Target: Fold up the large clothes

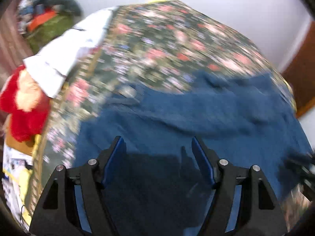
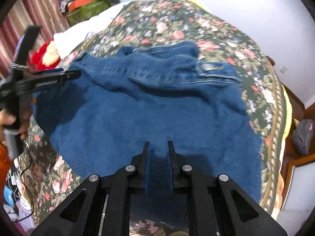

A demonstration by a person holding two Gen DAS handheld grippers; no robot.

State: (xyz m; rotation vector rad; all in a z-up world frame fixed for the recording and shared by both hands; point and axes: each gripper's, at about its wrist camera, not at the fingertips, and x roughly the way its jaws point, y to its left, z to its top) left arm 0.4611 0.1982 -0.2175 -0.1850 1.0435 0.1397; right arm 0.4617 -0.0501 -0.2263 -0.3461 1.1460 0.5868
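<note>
Your right gripper point(image 2: 158, 147) hovers narrowly open, empty, over the denim jacket's point(image 2: 149, 106) near hem; your left gripper point(image 1: 157, 143) gapes wide, empty. The jacket lies spread on the floral bedspread point(image 2: 196, 25), probably heavy and stiff: grip seams or cuff point(image 2: 214, 68).

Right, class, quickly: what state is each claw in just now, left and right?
Left claw: open, holding nothing, above the denim garment.
Right claw: narrowly open, gripping nothing visible.
</note>
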